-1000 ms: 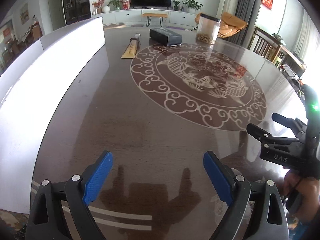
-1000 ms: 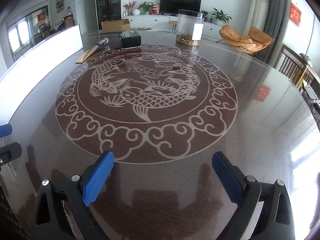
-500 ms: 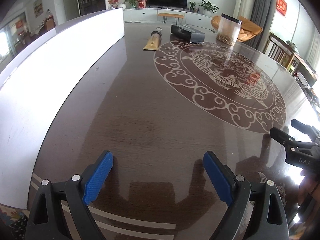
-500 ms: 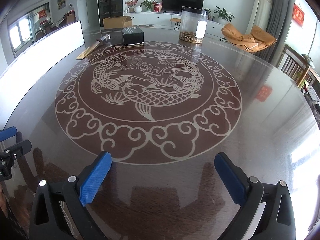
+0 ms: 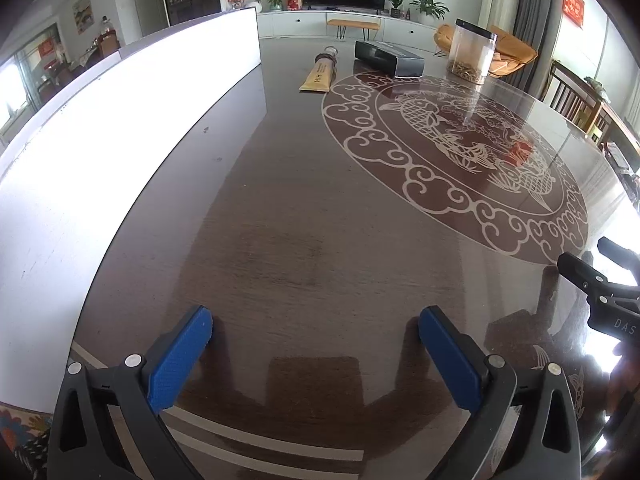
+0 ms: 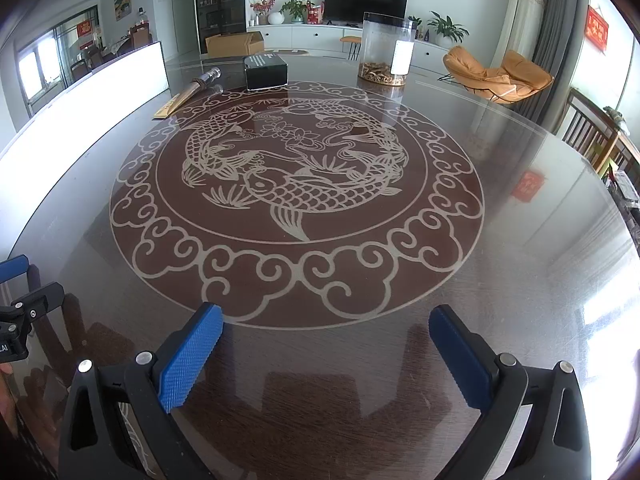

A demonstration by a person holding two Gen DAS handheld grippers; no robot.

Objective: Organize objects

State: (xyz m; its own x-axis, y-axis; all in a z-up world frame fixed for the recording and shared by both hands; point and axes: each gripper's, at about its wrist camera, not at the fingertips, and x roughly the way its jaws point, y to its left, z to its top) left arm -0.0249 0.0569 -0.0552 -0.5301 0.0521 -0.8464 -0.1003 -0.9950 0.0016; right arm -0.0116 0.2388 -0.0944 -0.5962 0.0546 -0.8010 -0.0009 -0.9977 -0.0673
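At the far end of the dark round table (image 5: pixel 288 208) lie a tan tube (image 5: pixel 319 74), a black box (image 5: pixel 390 58) and a clear jar (image 5: pixel 471 52) with brown bits at its bottom. They also show in the right wrist view: the tube (image 6: pixel 188 94), the box (image 6: pixel 265 72), the jar (image 6: pixel 386 54). My left gripper (image 5: pixel 316 328) is open and empty over the near table edge. My right gripper (image 6: pixel 326 328) is open and empty, beside it to the right, and its side shows in the left wrist view (image 5: pixel 600 280).
A long white panel (image 5: pixel 120 120) stands along the table's left edge. The table (image 6: pixel 520 280) carries a fish and cloud pattern (image 6: pixel 296 184) in its middle. Wooden chairs (image 6: pixel 596 140) stand at the right. An orange lounge chair (image 6: pixel 500 74) sits beyond the table.
My left gripper has turned left and moved forward, so the far objects now sit nearer the view's middle. My right gripper has shifted only slightly. Both stay open.
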